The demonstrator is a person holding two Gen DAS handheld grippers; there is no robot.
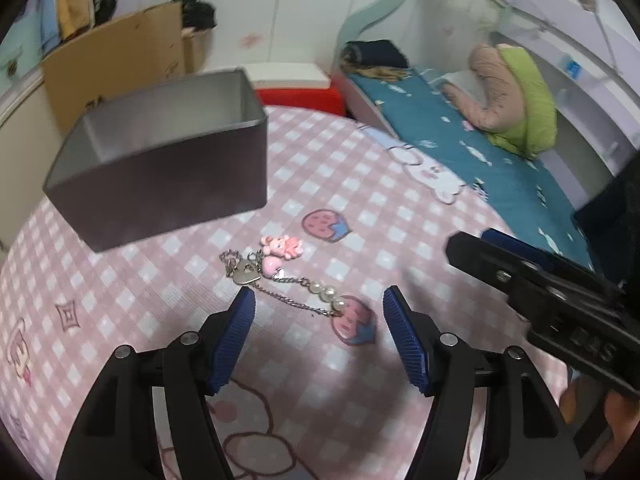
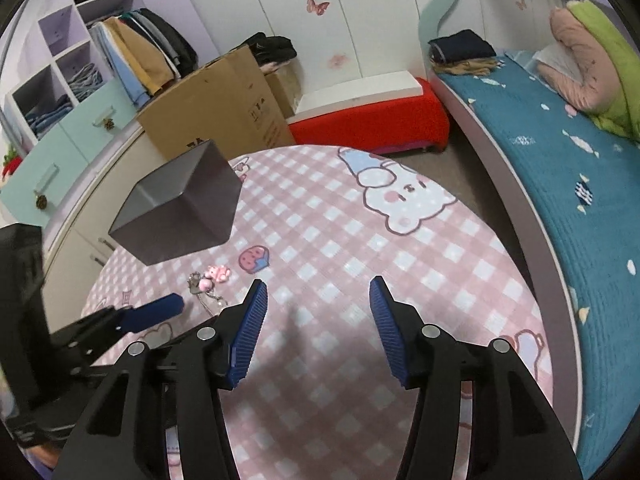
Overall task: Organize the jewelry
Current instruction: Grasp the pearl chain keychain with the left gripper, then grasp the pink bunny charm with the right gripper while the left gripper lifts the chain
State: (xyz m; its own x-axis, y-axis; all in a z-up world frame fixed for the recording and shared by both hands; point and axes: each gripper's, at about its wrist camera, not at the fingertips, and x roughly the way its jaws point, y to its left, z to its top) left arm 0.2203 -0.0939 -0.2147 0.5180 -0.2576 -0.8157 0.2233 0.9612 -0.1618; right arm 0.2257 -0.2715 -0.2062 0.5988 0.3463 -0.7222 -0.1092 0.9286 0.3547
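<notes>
- Jewelry first: a chain (image 1: 280,288) with a heart tag, pearls and pink charms (image 1: 280,250) lies on the checked cloth (image 1: 360,184), just in front of the tin (image 1: 160,160). Tin looks empty, as far as I can see into it.
- My left gripper (image 1: 318,300) hangs right over the chain, jaws apart, nothing pinched. Pearl end of the chain sits between the blue pads (image 1: 240,320); the heart end lies just past the left pad's tip.
- My right gripper (image 2: 314,292) is off to the side over bare cloth, also spread and holding nothing.
- Step in hand, I'd say: going in for the pickup, nothing lifted yet.
- Next move probably means dropping the left pads flat to the cloth and closing on the chain. It's thin and floppy, so it could slip out or dangle when carried to the tin.
- Writing: some raised lettering on the right gripper's body in the left view, too blurry to read. Print on the cardboard box (image 2: 224,100) is unreadable too.
</notes>
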